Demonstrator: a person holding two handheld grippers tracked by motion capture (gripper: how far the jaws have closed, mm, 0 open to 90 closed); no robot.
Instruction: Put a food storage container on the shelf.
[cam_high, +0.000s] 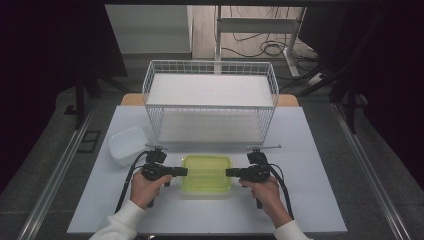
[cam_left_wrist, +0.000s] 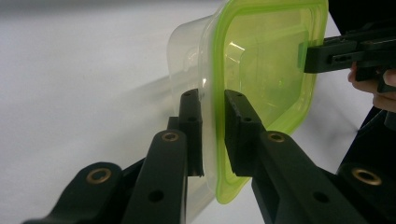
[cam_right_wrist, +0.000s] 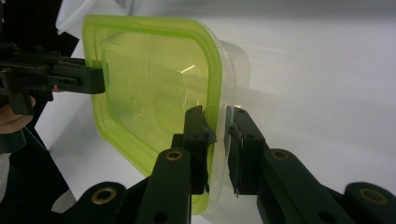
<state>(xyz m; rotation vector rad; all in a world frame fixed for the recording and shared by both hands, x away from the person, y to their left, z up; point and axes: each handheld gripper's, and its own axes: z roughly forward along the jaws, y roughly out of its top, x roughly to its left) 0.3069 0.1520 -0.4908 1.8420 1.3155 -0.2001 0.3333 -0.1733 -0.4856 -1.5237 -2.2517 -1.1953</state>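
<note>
A clear plastic container with a yellow-green lid (cam_high: 206, 173) lies flat on the white table (cam_high: 310, 200), in front of me. My left gripper (cam_high: 184, 171) comes in level from the left and has its jaws closed on the lid's left rim. In the left gripper view that gripper (cam_left_wrist: 212, 100) pinches the green rim (cam_left_wrist: 219, 154) between its pads. My right gripper (cam_high: 229, 173) holds the opposite rim from the right. In the right gripper view its own jaws (cam_right_wrist: 218, 114) clamp the lid edge (cam_right_wrist: 212, 70) and the clear wall beneath it.
A white wire basket shelf (cam_high: 210, 100) with two levels stands behind the container at the back of the table. A white lidless tub (cam_high: 127, 145) sits at the left, near my left gripper. Dark floor and rails flank the table.
</note>
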